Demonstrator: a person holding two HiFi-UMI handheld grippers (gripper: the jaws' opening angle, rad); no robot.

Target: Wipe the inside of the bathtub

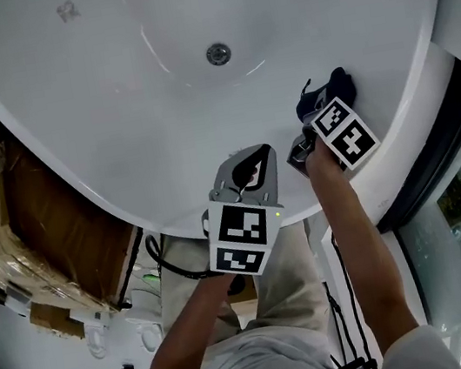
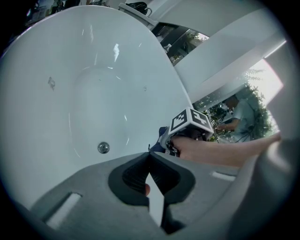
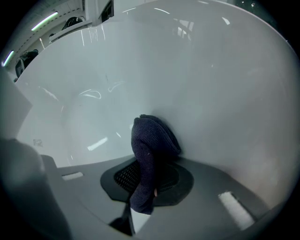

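Note:
The white oval bathtub (image 1: 150,78) fills the head view, its round drain (image 1: 218,53) at the bottom. My right gripper (image 1: 317,113) is shut on a dark navy cloth (image 3: 151,143), which is bunched and pressed against the tub's inner wall (image 3: 211,103) near the right side. The cloth (image 1: 329,91) shows as a dark wad beyond the marker cube. My left gripper (image 1: 250,167) hangs over the near rim, jaws closed together with nothing between them (image 2: 149,176). In the left gripper view the drain (image 2: 103,147) lies ahead and the right gripper (image 2: 187,129) is to the right.
Cardboard boxes wrapped in plastic (image 1: 7,219) stand left of the tub. A dark-framed window (image 1: 460,183) runs along the right. Cables (image 1: 170,265) and small white items lie on the floor near the person's legs.

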